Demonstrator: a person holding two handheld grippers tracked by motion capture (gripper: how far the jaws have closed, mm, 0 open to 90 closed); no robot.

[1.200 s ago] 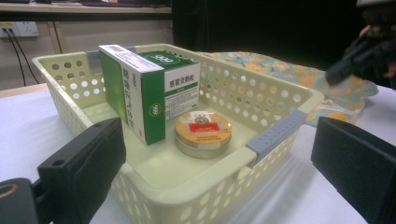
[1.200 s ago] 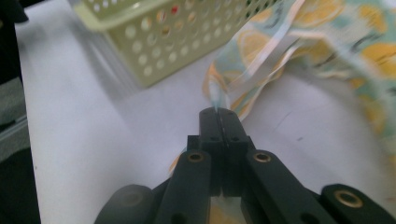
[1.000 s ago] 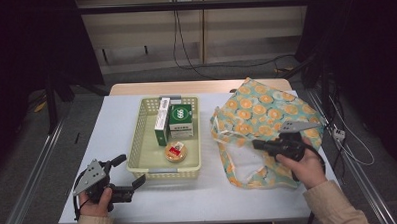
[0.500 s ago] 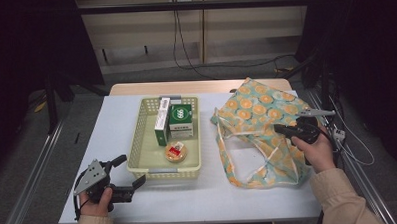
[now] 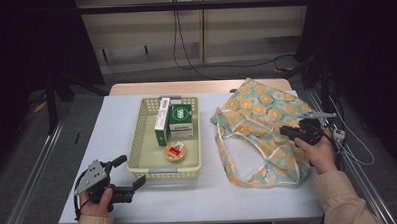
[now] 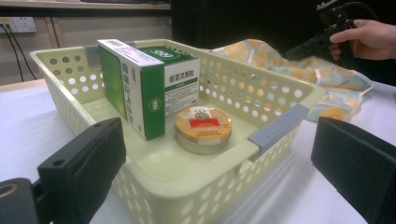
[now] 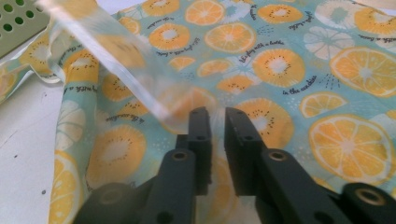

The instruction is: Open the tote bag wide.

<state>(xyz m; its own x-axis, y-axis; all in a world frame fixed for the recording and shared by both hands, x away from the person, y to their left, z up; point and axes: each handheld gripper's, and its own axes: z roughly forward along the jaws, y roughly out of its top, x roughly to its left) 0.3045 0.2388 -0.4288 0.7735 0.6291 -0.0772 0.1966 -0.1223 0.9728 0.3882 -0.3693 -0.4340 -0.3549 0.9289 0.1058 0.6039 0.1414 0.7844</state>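
Bag, orange-print, lies flat on surface right of basket. Right tongs just opening, narrow gap, strap beside tips, not pinched. Left tongs released, wide, near basket. Risk: slack strap slides off, bag mouth stays collapsed.
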